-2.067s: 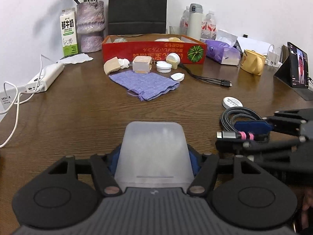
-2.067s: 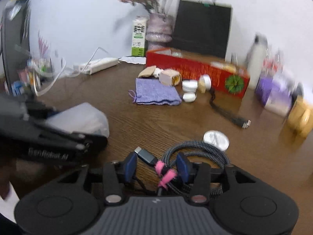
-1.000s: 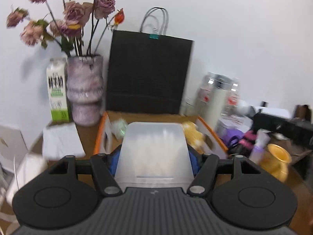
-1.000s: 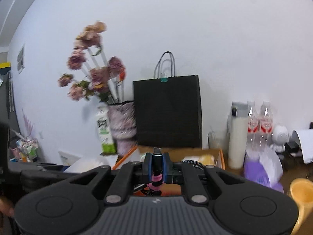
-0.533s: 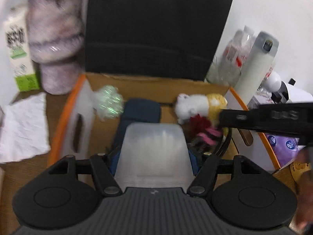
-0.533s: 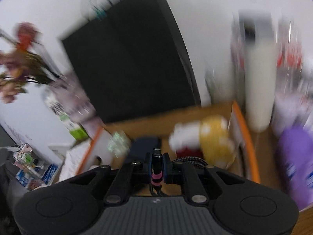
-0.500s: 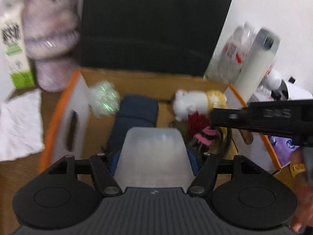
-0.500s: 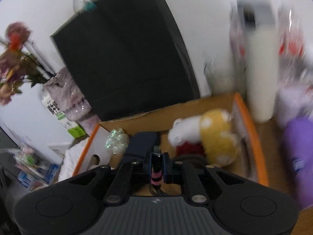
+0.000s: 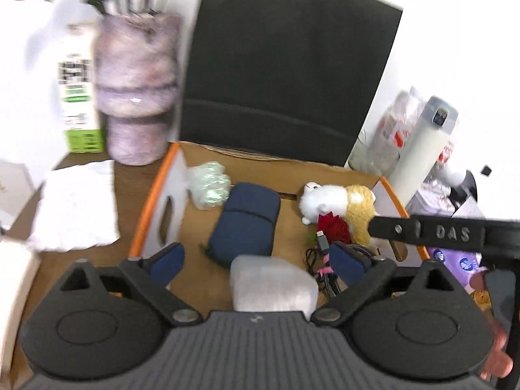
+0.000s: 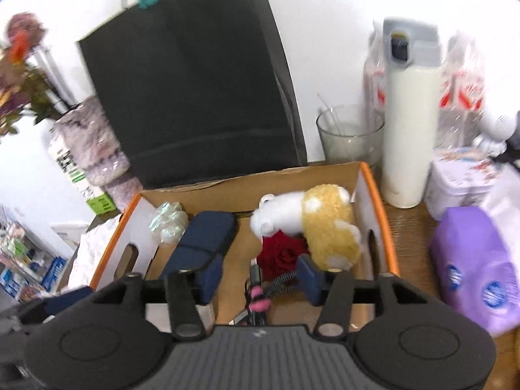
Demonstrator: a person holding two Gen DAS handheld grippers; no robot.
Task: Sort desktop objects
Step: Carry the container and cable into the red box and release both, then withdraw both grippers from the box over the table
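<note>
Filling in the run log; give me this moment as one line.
left gripper: open | right gripper: open | translucent case: in cardboard box | coiled cable: in box, beside red rose

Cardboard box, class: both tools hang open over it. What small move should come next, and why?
Probably lift both tools straight up and out. The left tool is open with the frosted case loose in the cardboard box. The right tool is open too, and the cable lies below it, so nothing is left to release.

pouch (image 9: 243, 224) in box (image 9: 152, 201) | plush toy (image 9: 338, 201) right | bag (image 9: 286, 65) behind
</note>
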